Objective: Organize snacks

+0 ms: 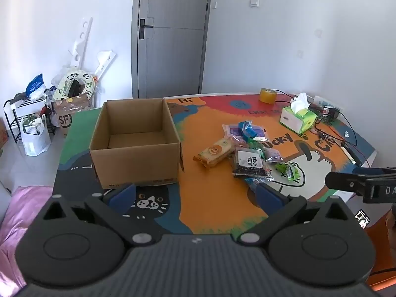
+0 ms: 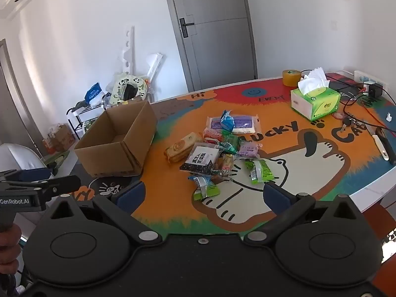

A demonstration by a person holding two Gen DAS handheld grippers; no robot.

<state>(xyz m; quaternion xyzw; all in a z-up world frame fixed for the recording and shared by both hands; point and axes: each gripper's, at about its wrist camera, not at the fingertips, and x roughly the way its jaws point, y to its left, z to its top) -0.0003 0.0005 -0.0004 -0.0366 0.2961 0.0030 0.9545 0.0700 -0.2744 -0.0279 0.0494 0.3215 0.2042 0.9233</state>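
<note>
An empty open cardboard box (image 1: 135, 146) stands on the left of the colourful table mat (image 1: 212, 203); it also shows in the right wrist view (image 2: 116, 146). A pile of snack packets (image 1: 250, 153) lies to its right, also in the right wrist view (image 2: 217, 148): a cracker pack (image 2: 182, 147), a black-and-white bag (image 2: 201, 160), green packets (image 2: 259, 172) and a white-purple pack (image 2: 235, 123). My left gripper (image 1: 195, 195) is open and empty, near the box's front. My right gripper (image 2: 204, 195) is open and empty, just short of the pile.
A green tissue box (image 2: 315, 100), a tape roll (image 2: 292, 77), a power strip with cables (image 2: 368, 84), keys and a knife (image 2: 386, 146) sit at the table's right side. A shelf and bags (image 1: 32, 113) stand on the floor at the left.
</note>
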